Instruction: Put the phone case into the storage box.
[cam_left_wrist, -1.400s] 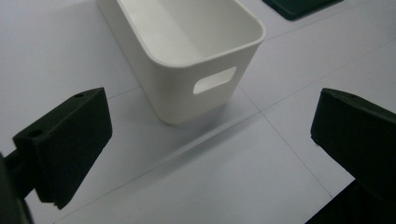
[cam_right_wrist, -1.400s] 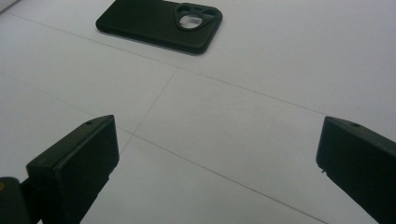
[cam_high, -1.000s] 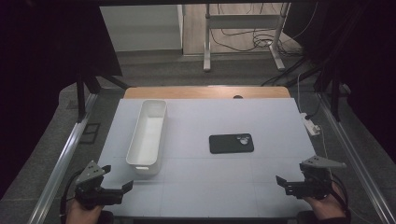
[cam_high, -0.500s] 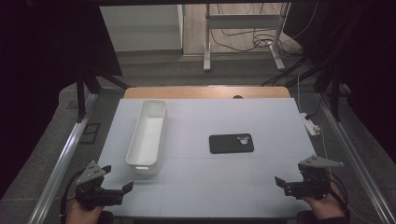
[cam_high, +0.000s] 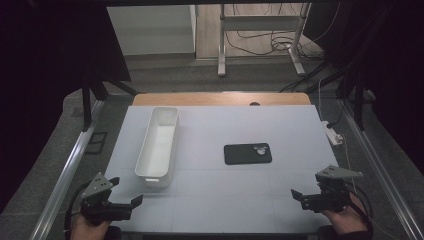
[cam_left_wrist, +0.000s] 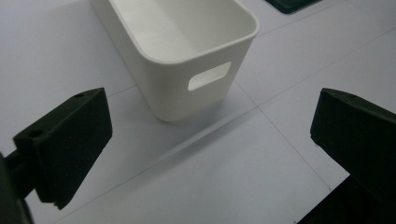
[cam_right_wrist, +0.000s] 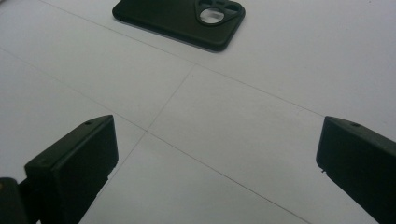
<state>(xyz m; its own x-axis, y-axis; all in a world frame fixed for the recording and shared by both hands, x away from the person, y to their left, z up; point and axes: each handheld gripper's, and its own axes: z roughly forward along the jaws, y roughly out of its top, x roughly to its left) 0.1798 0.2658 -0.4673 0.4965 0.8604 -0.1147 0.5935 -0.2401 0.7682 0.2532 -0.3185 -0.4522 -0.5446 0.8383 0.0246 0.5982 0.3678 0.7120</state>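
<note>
A long white bin (cam_high: 159, 145) stands on the left half of the pale table (cam_high: 225, 200); its near end has a handle slot (cam_left_wrist: 209, 76). A black phone case (cam_high: 247, 153) lies flat right of centre, with its camera cutout toward the right. At the front left corner, my left gripper (cam_high: 125, 191) is open just short of the bin's near end. The bin (cam_left_wrist: 187, 46) sits ahead of the left gripper (cam_left_wrist: 210, 140), whose jaws hold nothing. My right gripper (cam_high: 306, 186) is open at the front right corner. The case (cam_right_wrist: 180, 18) lies well ahead of the right gripper (cam_right_wrist: 215, 163).
A white power strip (cam_high: 332, 132) lies at the table's right edge. A wooden strip (cam_high: 220, 98) runs along the far edge. Metal rails (cam_high: 70, 165) flank both sides of the table. Cables and a stand (cam_high: 260, 45) are on the floor beyond.
The right gripper has drifted slightly left. The left gripper, bin and case are as before.
</note>
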